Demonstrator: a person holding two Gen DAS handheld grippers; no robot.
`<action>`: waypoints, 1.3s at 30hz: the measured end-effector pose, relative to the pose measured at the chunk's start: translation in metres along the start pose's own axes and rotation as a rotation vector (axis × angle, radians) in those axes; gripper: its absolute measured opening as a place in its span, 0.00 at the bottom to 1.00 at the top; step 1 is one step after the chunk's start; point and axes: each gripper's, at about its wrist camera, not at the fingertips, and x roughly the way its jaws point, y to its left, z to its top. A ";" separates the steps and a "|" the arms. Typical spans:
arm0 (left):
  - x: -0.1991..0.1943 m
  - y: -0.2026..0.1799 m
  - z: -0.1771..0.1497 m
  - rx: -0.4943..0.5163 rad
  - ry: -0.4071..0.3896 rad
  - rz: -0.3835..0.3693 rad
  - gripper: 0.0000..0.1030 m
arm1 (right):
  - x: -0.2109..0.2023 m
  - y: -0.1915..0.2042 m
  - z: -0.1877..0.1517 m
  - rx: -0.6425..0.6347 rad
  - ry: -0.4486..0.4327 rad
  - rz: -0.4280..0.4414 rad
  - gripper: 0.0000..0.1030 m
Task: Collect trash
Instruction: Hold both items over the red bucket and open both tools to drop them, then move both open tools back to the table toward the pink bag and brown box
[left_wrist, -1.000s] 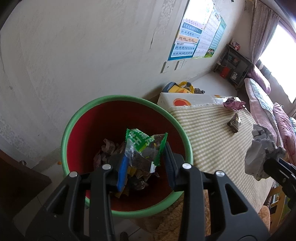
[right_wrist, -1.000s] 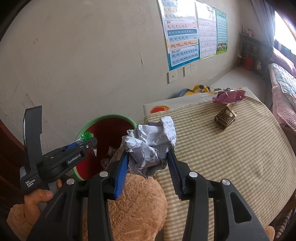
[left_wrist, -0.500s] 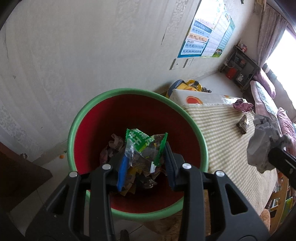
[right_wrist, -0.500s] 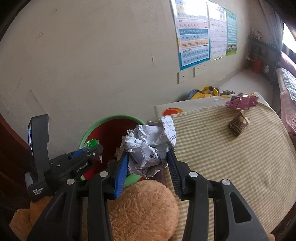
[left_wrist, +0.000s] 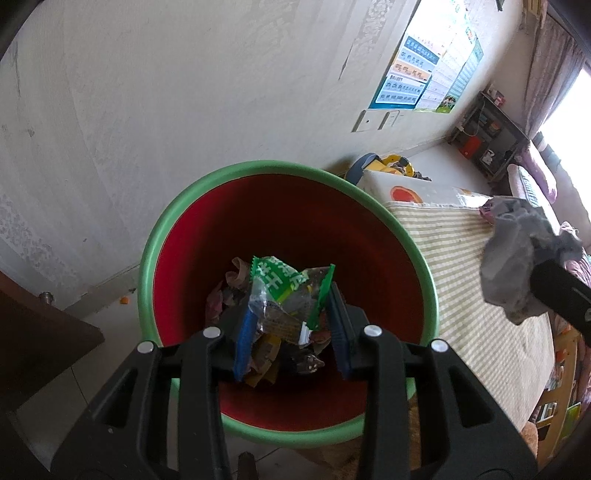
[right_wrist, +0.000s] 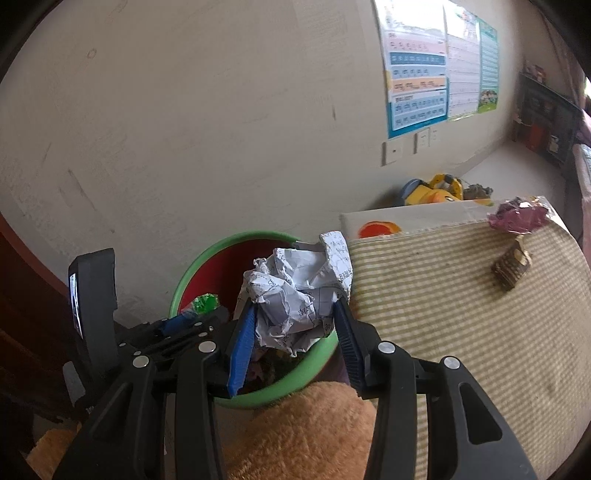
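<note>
Both hands are at the bin (left_wrist: 147, 258), a green-rimmed tub with a red inside that stands on the floor against the wall, at the end of the striped bed (right_wrist: 461, 332). The left gripper (left_wrist: 291, 328) hangs over the bin's mouth, its jaws clenched on a green wrapper (left_wrist: 284, 291); below it the bin's bottom already holds a heap of wrappers (left_wrist: 236, 280), so part of the collecting looks done. The right gripper (right_wrist: 295, 325) is beside the left one, over the bin's near rim on the bed side, jaws grasping a paper ball (right_wrist: 295, 291). Neither piece has been let go yet; both drops seem the next step. Further from the bin, two bits are left on the bed: a purple wrapper (right_wrist: 517, 218) at its far edge and a small brown packet (right_wrist: 511, 267) nearer.
</note>
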 end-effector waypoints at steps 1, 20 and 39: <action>0.001 0.000 0.000 0.001 0.001 0.004 0.33 | 0.004 0.000 0.000 0.003 0.006 0.010 0.42; 0.010 0.012 -0.002 -0.038 -0.006 0.060 0.74 | 0.030 -0.225 0.020 0.529 -0.043 -0.433 0.73; -0.003 -0.066 0.000 0.184 -0.040 0.040 0.74 | 0.013 -0.279 -0.047 0.619 0.015 -0.183 0.06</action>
